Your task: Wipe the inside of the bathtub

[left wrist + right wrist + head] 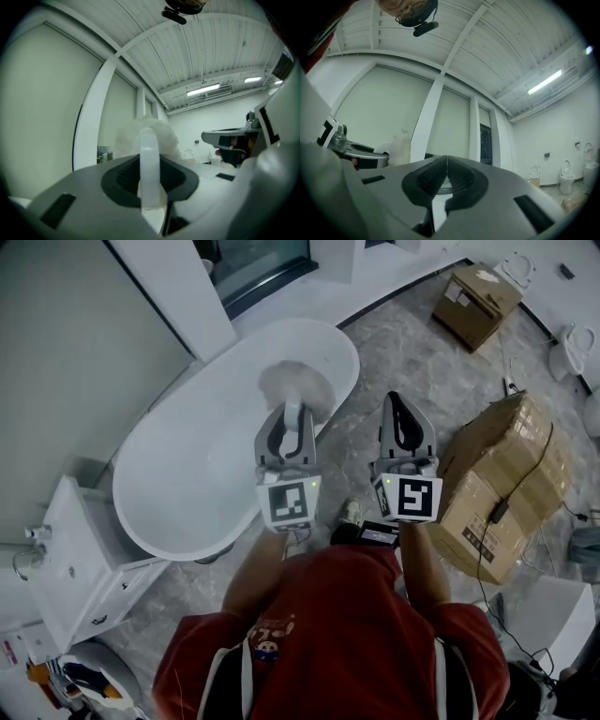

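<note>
Grey marbled floor [412,362] carries cardboard boxes [502,484] beneath a ribbed ceiling [187,51].

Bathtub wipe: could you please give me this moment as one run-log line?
left gripper: shut on fluffy duster | duster: held up over bathtub | right gripper: shut, empty, over floor

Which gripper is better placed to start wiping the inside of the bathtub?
Left. The left gripper is shut on the fluffy duster, which hangs over the bathtub. The right gripper is shut, empty, and over the floor beside it.
</note>
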Motion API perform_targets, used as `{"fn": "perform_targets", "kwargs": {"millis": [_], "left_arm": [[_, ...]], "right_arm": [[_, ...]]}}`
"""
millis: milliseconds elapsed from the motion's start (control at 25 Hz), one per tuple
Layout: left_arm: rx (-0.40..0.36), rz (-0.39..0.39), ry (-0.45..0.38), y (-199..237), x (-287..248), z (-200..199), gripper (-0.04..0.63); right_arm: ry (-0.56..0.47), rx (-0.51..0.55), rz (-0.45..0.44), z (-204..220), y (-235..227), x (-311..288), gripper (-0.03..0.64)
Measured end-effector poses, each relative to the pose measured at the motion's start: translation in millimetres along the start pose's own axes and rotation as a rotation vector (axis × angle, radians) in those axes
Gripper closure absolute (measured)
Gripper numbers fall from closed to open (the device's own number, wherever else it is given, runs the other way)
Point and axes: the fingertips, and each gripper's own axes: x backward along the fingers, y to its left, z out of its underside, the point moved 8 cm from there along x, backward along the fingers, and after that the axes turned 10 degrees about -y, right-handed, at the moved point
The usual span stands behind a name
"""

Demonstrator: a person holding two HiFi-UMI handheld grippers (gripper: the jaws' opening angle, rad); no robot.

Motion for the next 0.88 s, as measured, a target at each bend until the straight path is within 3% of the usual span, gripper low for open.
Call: {"fn": "perform_targets", "kwargs": {"millis": [280, 560, 880], "left_arm": [[0.024, -0.042, -0.014, -31, -90, 6, 0.502], [-0.008, -0.060, -0.015, -67, -170, 22, 0.502], [-0.016, -0.085, 0.018, -77, -218, 42, 0.502]], "right_arm": [[-0.010, -0.003, -0.019, 26, -74, -57, 0.604], [-0.032, -0.024, -0.031, 57, -146, -104, 0.604], [-0.005, -0.066, -0.036, 94, -183, -135, 0.604]]}}
